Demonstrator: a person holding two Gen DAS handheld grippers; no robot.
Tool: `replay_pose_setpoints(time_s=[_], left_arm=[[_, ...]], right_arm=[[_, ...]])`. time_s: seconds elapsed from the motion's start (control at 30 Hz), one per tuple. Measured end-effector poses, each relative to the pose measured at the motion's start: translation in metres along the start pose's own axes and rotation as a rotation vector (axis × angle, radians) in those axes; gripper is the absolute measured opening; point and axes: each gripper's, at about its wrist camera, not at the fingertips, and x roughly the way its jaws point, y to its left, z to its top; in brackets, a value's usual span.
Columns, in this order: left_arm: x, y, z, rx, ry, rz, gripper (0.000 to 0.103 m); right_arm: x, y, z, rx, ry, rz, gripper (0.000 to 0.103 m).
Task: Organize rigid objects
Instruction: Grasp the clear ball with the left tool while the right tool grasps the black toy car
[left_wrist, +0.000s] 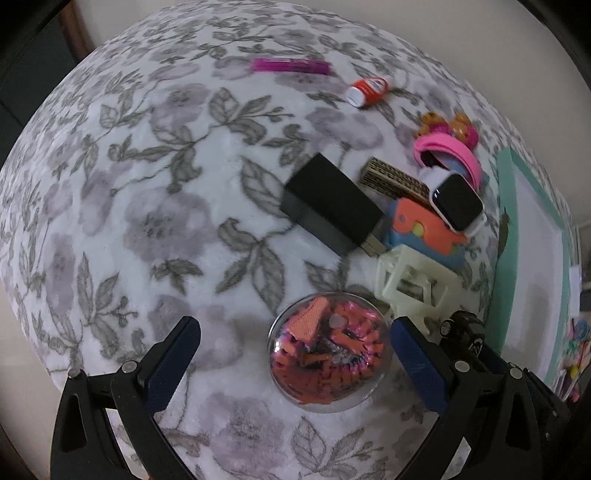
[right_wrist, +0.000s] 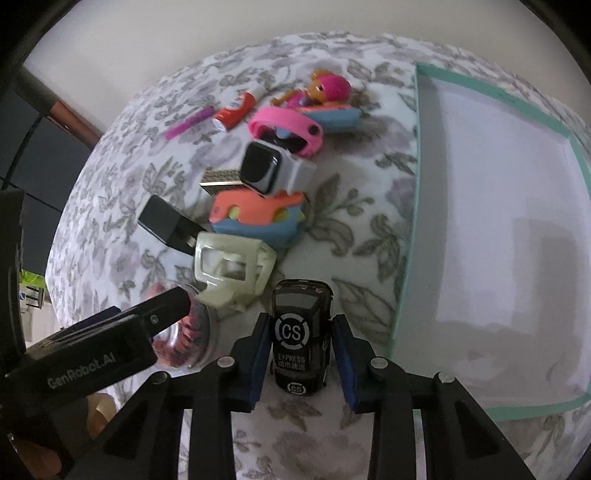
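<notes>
A black toy car (right_wrist: 301, 343) marked "CS EXPRESS" stands on the flowered cloth, and my right gripper (right_wrist: 301, 319) is shut on its sides. To its right lies a white tray with a teal rim (right_wrist: 406, 221). In the left wrist view my left gripper (left_wrist: 295, 323) is open and points down over a clear round container (left_wrist: 328, 354) of orange and pink pieces. The container sits between the fingers, close to the right finger (left_wrist: 417, 358) and well apart from the left one. The left gripper's body (right_wrist: 110, 343) shows at the lower left of the right wrist view.
Crowded behind the car are a cream plastic frame (right_wrist: 232, 273), an orange and blue toy (right_wrist: 258, 218), a smartwatch (right_wrist: 266, 170), a black charger block (left_wrist: 332, 203), a pink band (right_wrist: 288, 129) and a doll (right_wrist: 328, 86). Farther back lie a glue stick (left_wrist: 367, 88) and a magenta pen (left_wrist: 291, 65).
</notes>
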Motion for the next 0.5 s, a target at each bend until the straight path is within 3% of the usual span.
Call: replay_pose_setpoints(time_s=[0.23,0.37,0.5], left_arm=[[0.006,-0.028,-0.008,0.065,0.013,0.023,0.099],[0.014,-0.038,-0.011,0.063,0.04,-0.005,0.089],[0.021,-0.038,-0.011,0.052,0.069,-0.017,0.088]], right_arm=[[0.007,-0.002,-0.006,-0.001,0.04,-0.02,0.035],[0.008,0.001,-0.008,-0.022,0.045,-0.035,0.035],[0.008,0.005,-0.011,-0.053,0.047,-0.056,0.036]])
